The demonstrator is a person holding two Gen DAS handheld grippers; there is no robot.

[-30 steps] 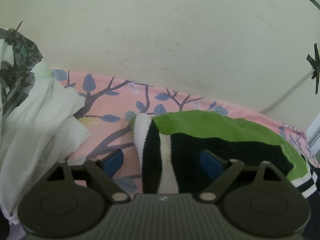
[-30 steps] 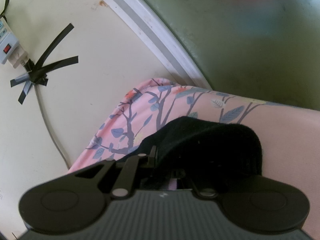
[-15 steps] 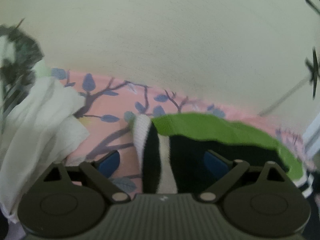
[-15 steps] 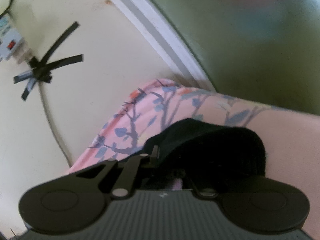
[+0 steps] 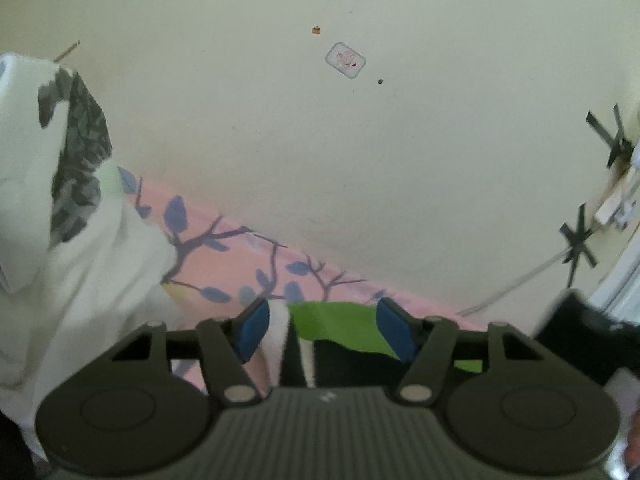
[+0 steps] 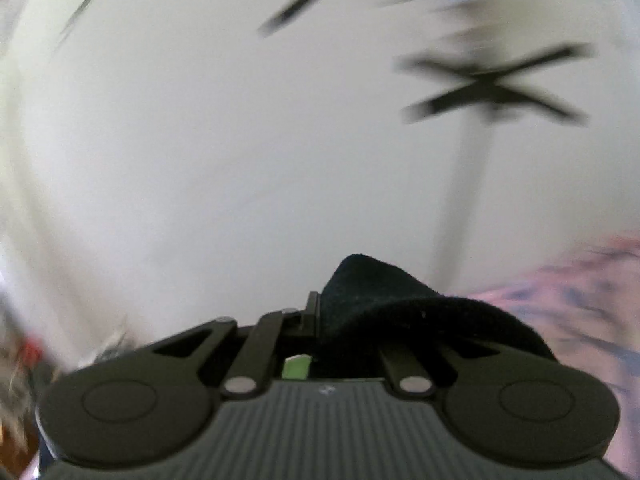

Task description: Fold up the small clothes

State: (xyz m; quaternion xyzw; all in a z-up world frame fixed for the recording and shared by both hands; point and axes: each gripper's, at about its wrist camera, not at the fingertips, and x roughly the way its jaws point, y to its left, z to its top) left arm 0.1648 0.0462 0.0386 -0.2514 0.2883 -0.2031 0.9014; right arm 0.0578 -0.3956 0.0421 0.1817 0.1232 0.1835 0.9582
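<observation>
The sock (image 5: 340, 328), green and black with a white cuff, lies on the pink tree-print sheet (image 5: 224, 248) close to the cream wall (image 5: 320, 140), with a heap of white clothes (image 5: 80, 280) at its left. The left tongs (image 5: 320, 326) straddle its cuff end; their jaws have just been closing in, but the blue pads (image 5: 253, 330) stand clear of the knit, so nothing pins that end. The right tongs (image 6: 316, 320) are clenched on the sock's black toe end (image 6: 400, 312), and their view is smeared. The likely trouble: if the toe is carried over while the cuff is unpinned, the whole sock may drag along the sheet instead of folding. A thin pinch on soft knit could also slip, dropping the toe short and leaving a crooked fold.
</observation>
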